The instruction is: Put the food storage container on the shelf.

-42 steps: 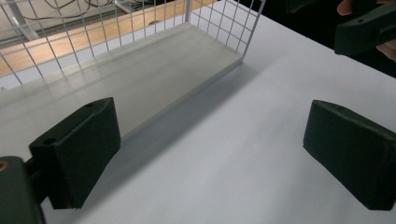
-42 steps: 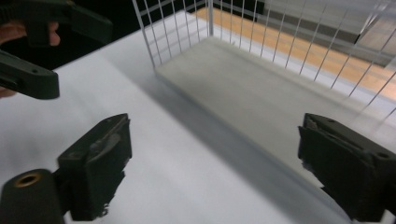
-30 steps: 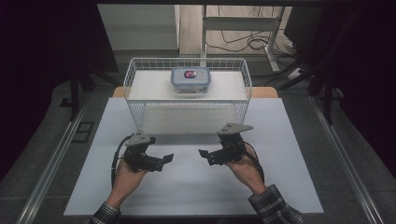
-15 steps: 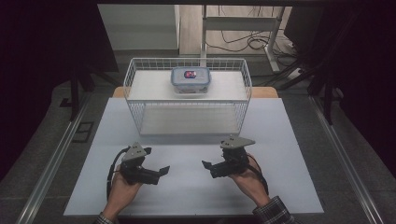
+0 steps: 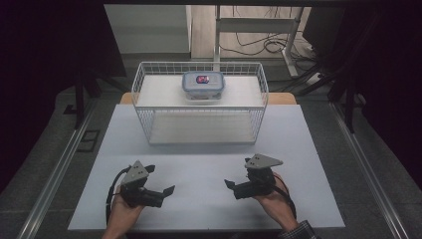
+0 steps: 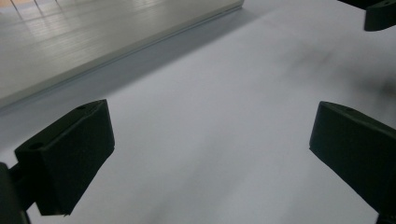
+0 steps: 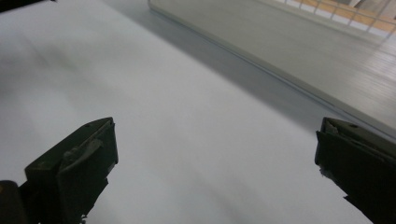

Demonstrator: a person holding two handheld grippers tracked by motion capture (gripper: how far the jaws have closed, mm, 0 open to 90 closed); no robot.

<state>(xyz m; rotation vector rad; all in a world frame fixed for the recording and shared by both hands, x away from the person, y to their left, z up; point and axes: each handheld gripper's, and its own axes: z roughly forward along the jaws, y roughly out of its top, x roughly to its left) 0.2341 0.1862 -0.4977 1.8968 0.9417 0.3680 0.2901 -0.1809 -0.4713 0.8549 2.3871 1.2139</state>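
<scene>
From the high view, 2 hand-held grippers rest low over the white table (image 5: 209,149), both on the person's side of the wire basket (image 5: 199,107) and well apart from it. The left gripper (image 5: 166,191) and right gripper (image 5: 230,185) point inward at each other across a bare strip of table, a pose that reads as a neutral waiting stance, with neither reaching for anything. Inside the basket, against its far wall, sits a lidded clear container (image 5: 203,83) with something red and dark showing through its lid. It is the nearest thing to handle, and the basket's open top looks the likeliest way in, since wire walls close off every side.

In the left gripper view, the left gripper (image 6: 205,154) has its 2 black fingers (image 6: 70,154) spread wide with nothing but table between them; a white panel edge, seemingly the basket's floor, runs along the top left, and the tip of the other gripper shows dark at the top right corner.

In the right gripper view, the right gripper (image 7: 215,163) likewise holds its fingers (image 7: 74,168) wide apart and empty over the table, with the basket's floor panel and a few wires at the top right.
</scene>
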